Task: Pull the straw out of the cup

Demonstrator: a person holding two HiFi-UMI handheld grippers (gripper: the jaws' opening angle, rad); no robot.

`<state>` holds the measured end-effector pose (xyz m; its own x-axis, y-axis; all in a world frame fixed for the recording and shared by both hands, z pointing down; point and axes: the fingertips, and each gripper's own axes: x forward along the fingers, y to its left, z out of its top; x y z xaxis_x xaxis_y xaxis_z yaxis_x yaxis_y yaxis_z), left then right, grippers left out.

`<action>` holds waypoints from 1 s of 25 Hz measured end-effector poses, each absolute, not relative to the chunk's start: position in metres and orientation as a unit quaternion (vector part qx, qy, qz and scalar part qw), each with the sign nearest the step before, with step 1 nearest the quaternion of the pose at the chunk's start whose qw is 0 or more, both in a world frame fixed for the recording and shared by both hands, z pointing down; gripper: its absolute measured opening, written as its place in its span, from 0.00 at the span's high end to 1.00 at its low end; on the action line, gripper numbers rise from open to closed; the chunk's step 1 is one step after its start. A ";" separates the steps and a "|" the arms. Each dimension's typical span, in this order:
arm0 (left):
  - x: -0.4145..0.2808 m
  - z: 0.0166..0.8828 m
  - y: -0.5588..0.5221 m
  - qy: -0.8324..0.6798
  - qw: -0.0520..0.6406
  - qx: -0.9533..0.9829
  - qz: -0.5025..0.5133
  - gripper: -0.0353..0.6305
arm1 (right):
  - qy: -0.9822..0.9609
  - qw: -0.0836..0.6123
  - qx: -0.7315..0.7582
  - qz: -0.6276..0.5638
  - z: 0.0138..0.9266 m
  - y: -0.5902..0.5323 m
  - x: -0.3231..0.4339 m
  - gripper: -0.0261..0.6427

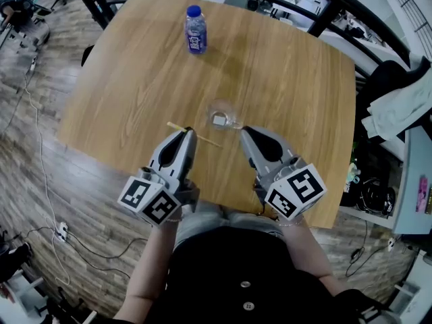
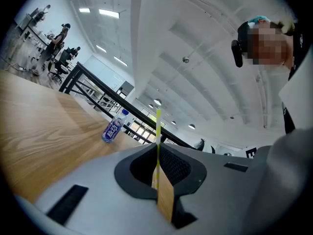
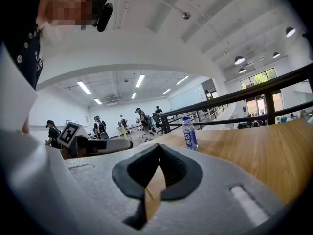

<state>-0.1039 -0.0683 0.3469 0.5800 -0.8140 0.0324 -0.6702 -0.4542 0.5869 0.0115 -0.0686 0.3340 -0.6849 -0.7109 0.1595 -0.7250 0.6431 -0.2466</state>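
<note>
Thin yellow-and-white striped straw (image 2: 158, 126): clamped crosswise in the narrowed left tool (image 1: 189, 133), carried level over the wooden desk (image 1: 290, 79), already drawn left of the clear glass cup (image 1: 223, 115); right tool (image 1: 244, 131) closed, empty, stationed just beside the cup, judged to steady it.

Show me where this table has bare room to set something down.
Bare wood lies left of the bottle and cup, right of both, and between them. Crowded near the front edge of the table: left gripper holding the straw, right gripper, cup.
</note>
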 end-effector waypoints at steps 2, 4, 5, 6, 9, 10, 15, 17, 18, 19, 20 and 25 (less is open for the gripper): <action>-0.100 0.347 -0.066 -0.436 0.282 0.845 -0.124 0.90 | -0.906 0.024 0.397 0.146 0.335 -0.067 0.012 0.96; -0.098 0.348 -0.065 -0.434 0.282 0.847 -0.122 0.90 | -0.908 0.025 0.394 0.144 0.335 -0.066 0.012 0.96; -0.097 0.348 -0.064 -0.433 0.282 0.848 -0.120 0.90 | -0.909 0.025 0.392 0.142 0.334 -0.065 0.011 0.96; -0.096 0.348 -0.063 -0.432 0.282 0.848 -0.119 0.90 | -0.909 0.025 0.391 0.141 0.334 -0.064 0.011 0.96; -0.094 0.349 -0.061 -0.430 0.284 0.849 -0.118 0.90 | -0.911 0.027 0.388 0.140 0.335 -0.061 0.010 0.96; -0.094 0.349 -0.060 -0.430 0.285 0.849 -0.118 0.90 | -0.911 0.028 0.386 0.140 0.335 -0.061 0.009 0.96; -0.093 0.350 -0.058 -0.427 0.284 0.850 -0.118 0.90 | -0.913 0.032 0.382 0.138 0.336 -0.058 0.006 0.96; -0.091 0.351 -0.057 -0.424 0.287 0.851 -0.118 0.90 | -0.914 0.033 0.380 0.139 0.337 -0.056 0.006 0.96; -0.090 0.352 -0.056 -0.422 0.289 0.851 -0.119 0.90 | -0.914 0.034 0.379 0.140 0.337 -0.055 0.005 0.96; -0.090 0.352 -0.056 -0.420 0.290 0.852 -0.119 0.90 | -0.914 0.036 0.378 0.141 0.338 -0.054 0.004 0.96; -0.090 0.353 -0.055 -0.419 0.291 0.852 -0.118 0.90 | -0.914 0.037 0.377 0.142 0.339 -0.052 0.003 0.96; -0.087 0.353 -0.053 -0.410 0.292 0.856 -0.115 0.90 | -0.916 0.040 0.374 0.143 0.340 -0.050 0.001 0.96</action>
<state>-0.0869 -0.0530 0.3532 0.6372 -0.7696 0.0416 -0.6348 -0.4934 0.5946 0.0006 -0.0496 0.3396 -0.7177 -0.6728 0.1797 -0.6956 0.6802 -0.2314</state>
